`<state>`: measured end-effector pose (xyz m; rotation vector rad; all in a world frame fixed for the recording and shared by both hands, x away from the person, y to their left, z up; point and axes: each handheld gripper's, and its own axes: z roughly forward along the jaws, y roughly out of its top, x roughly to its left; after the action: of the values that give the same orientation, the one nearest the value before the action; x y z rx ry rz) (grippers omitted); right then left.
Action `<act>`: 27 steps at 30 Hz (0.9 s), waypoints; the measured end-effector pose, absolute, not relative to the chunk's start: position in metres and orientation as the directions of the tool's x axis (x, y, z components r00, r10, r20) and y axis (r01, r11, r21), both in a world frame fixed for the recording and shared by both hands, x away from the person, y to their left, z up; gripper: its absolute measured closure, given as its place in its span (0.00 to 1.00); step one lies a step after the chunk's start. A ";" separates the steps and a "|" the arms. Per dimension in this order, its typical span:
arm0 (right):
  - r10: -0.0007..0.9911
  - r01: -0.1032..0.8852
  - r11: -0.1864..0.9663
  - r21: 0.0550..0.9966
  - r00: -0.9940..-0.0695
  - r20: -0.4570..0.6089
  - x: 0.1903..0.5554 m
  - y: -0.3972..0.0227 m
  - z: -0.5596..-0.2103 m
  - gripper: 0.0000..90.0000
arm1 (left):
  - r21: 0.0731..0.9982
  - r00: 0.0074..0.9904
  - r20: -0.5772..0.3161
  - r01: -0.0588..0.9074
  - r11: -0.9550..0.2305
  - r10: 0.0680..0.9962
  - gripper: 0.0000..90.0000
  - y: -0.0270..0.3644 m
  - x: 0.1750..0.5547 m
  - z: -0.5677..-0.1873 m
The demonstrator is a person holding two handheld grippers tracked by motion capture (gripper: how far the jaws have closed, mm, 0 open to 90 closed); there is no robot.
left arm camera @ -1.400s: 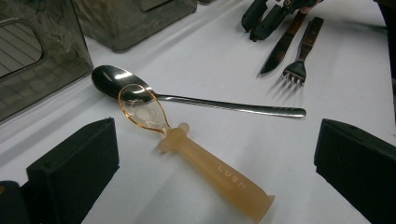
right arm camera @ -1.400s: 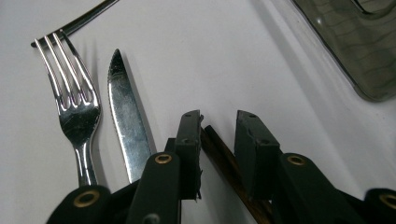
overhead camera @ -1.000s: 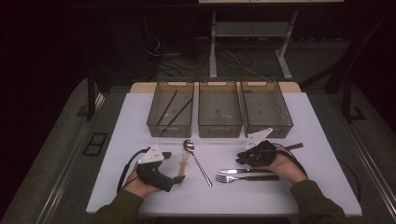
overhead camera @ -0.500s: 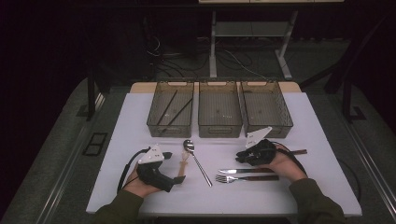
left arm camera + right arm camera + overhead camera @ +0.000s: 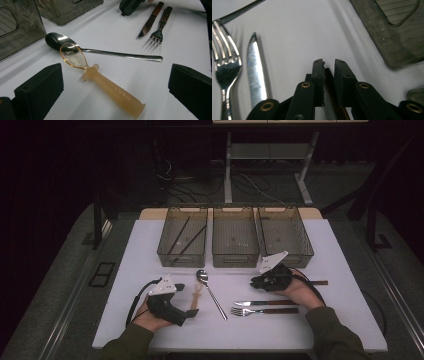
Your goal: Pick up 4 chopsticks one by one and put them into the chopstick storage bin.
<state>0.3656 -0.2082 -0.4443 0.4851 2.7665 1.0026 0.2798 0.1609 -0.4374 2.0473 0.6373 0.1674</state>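
My right gripper [image 5: 258,281] [image 5: 329,64] lies low on the white table [image 5: 345,320], just in front of the right bin. Its jaws are shut on a dark brown chopstick [image 5: 329,87], whose far end [image 5: 320,282] sticks out past the hand. A knife [image 5: 265,303] [image 5: 256,75] and a fork [image 5: 262,311] [image 5: 225,72] lie just beside it. My left gripper [image 5: 185,300] [image 5: 116,66] rests open at the near left. A small amber spoon [image 5: 110,90] [image 5: 195,299] lies on the table between its wide jaws, untouched. A metal spoon [image 5: 100,51] [image 5: 211,292] lies just beyond.
Three dark see-through bins stand in a row at the back: the left bin [image 5: 165,251] holds thin dark sticks, while the middle bin [image 5: 235,260] and the right bin [image 5: 305,250] look bare. Dark floor and table legs lie beyond the table's far edge.
The chopstick's free end has dropped slightly toward the near side with the right hand. The left hand and the cutlery have not moved.
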 end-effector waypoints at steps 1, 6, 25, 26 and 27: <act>0.354 0.247 0.723 0.646 -0.934 -0.040 0.368 -0.208 -0.444 0.87 | 0.832 0.854 -0.133 0.372 -0.412 0.502 0.00 0.161 0.280 -0.437; 0.382 0.268 0.706 0.656 -0.924 -0.033 0.378 -0.205 -0.445 0.88 | 0.832 0.855 -0.134 0.372 -0.412 0.501 0.00 0.161 0.280 -0.437; 0.480 0.354 0.623 0.698 -0.877 0.017 0.380 -0.227 -0.425 0.73 | 0.832 0.859 -0.139 0.371 -0.413 0.493 0.00 0.161 0.280 -0.438; 0.481 0.352 0.623 0.698 -0.877 0.012 0.378 -0.231 -0.423 0.72 | 0.832 0.859 -0.139 0.372 -0.413 0.493 0.00 0.161 0.280 -0.437; 0.490 0.361 0.616 0.700 -0.872 0.019 0.375 -0.238 -0.420 0.72 | 0.831 0.859 -0.139 0.371 -0.413 0.492 0.00 0.161 0.279 -0.438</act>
<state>0.3746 -0.2376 -0.4202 0.7082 2.6652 1.0956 0.2795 0.1611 -0.4375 2.0481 0.6291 0.1545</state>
